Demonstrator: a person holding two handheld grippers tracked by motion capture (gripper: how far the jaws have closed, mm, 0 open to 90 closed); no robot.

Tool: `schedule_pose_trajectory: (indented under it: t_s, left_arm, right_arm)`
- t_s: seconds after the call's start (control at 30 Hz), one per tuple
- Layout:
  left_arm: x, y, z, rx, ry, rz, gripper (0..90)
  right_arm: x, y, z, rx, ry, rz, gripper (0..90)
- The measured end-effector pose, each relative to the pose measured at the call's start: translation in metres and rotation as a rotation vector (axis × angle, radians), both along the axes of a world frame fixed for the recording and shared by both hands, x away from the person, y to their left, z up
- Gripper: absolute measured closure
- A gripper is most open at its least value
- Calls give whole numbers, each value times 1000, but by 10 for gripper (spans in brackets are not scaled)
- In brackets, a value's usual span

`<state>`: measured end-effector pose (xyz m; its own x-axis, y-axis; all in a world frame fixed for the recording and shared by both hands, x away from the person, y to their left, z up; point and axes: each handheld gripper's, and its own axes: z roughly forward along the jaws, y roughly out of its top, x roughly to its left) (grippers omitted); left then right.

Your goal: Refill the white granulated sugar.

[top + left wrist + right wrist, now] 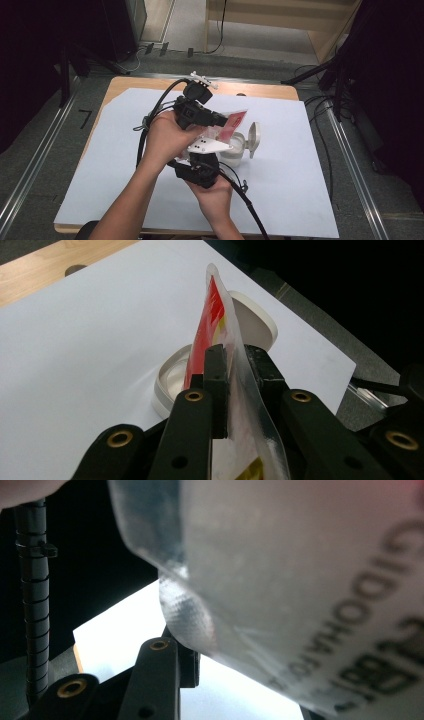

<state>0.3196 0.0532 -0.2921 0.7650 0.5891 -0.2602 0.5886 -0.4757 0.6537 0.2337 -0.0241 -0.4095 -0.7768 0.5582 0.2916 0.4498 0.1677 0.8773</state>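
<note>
A sachet (234,125), red and yellow with clear edges, hangs over a round white container (235,152) whose hinged lid (253,137) stands open. My left gripper (222,121) is shut on the sachet's middle; in the left gripper view both jaws pinch the sachet (212,315) above the container (162,385). My right gripper (215,144) comes up from below under its grey plate. In the right gripper view the sachet (300,580) looms very close with black print, and the right gripper (250,690) has its jaws apart, the right one mostly hidden.
A white paper sheet (300,190) covers the wooden table (150,82). Black cables (250,205) trail from both grippers toward the person. Metal rails (350,165) run along the floor on both sides, and dark stands sit beyond the table.
</note>
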Motion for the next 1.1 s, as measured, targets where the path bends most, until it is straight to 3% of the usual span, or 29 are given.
schedule_pose_trajectory:
  t_s: [0.57, 1.1]
  left_arm:
    - [0, -1, 1, -9, 10, -6, 807]
    - [0, -2, 2, -17, 7, -11, 803]
  right_arm:
    - [-5, -1, 4, -1, 16, 2, 642]
    - [-7, 1, 5, -6, 4, -5, 623]
